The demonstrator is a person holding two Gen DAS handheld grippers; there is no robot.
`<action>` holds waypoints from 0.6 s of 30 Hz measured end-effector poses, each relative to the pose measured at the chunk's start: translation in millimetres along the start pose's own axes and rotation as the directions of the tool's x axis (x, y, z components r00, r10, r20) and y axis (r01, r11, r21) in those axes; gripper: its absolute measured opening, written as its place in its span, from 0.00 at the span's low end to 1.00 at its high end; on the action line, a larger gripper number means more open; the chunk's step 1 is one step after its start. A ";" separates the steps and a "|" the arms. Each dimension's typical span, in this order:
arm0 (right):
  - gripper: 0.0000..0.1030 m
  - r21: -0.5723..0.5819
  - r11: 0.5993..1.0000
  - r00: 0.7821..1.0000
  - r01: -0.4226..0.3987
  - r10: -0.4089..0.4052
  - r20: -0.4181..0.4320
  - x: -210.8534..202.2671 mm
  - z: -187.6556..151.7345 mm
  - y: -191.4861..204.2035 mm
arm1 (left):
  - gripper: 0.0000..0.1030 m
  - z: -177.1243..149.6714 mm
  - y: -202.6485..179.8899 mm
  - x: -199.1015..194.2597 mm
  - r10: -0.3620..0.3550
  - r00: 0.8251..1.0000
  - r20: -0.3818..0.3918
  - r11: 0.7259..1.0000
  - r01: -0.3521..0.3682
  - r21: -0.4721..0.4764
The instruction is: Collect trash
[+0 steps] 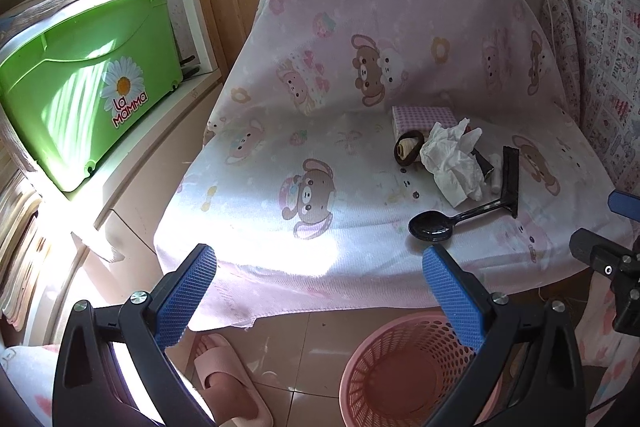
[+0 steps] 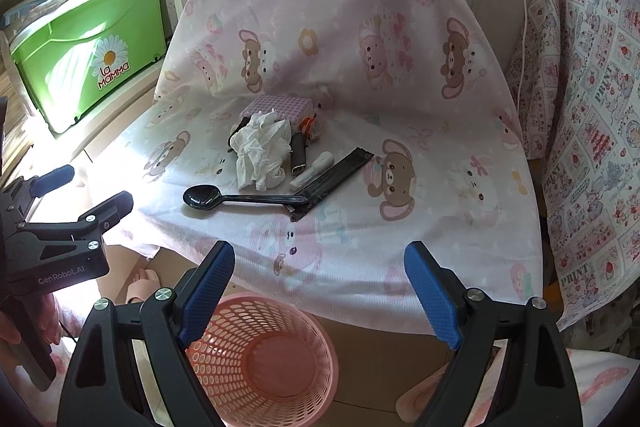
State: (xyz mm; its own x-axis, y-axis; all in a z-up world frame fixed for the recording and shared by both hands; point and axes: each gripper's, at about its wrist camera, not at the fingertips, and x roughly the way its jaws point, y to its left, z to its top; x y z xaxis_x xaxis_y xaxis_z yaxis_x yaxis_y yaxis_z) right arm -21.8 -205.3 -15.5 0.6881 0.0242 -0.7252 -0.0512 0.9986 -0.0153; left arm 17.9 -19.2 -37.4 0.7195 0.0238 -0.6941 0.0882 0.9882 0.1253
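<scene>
Both grippers, left gripper (image 1: 320, 291) and right gripper (image 2: 320, 285), gape wide with nothing in them; pinch the crumpled tissue (image 2: 262, 151) mid-frame, then drop it into the pink basket (image 2: 256, 359) at the bottom.

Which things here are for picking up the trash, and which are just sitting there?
For the job: crumpled tissue, black spoon, black wrapper, small white tube, pink basket, left gripper and right gripper, both open.

Just sitting there: green bin, pink slipper, checked packet.

Both wrist views above shared seat (image 1: 320, 187)
</scene>
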 end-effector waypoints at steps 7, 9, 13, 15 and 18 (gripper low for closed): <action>0.86 -0.005 1.000 1.000 -0.018 0.018 -0.019 2.6 -2.7 5.3 | 0.99 1.4 2.6 11.4 0.048 0.998 -0.030 0.999 -0.048 -0.009; 0.86 0.010 1.000 0.999 -0.025 0.025 -0.030 5.1 -3.1 4.1 | 0.99 2.3 7.0 14.8 0.014 0.999 -0.045 0.999 -0.015 -0.038; 0.86 0.002 1.000 0.999 -0.028 0.028 -0.037 7.0 -4.8 5.4 | 0.99 1.7 9.9 18.3 0.011 0.998 -0.058 0.998 -0.015 -0.061; 0.86 0.000 0.999 0.999 -0.032 0.032 -0.038 7.1 -5.4 6.0 | 0.98 0.7 10.0 19.2 -0.005 0.998 -0.061 0.998 0.001 -0.065; 0.86 0.000 0.999 0.999 -0.036 0.036 -0.037 6.3 -5.5 6.3 | 0.98 1.0 10.3 19.2 -0.026 0.998 -0.062 0.997 0.020 -0.081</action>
State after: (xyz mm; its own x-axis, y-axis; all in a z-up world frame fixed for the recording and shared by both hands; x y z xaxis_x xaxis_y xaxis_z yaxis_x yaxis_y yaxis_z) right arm -21.8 -199.2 -24.0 0.6585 0.0588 -0.7503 -0.0767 0.9970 0.0108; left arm 33.3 -8.8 -48.8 0.6731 0.0079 -0.7395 0.0472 0.9975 0.0536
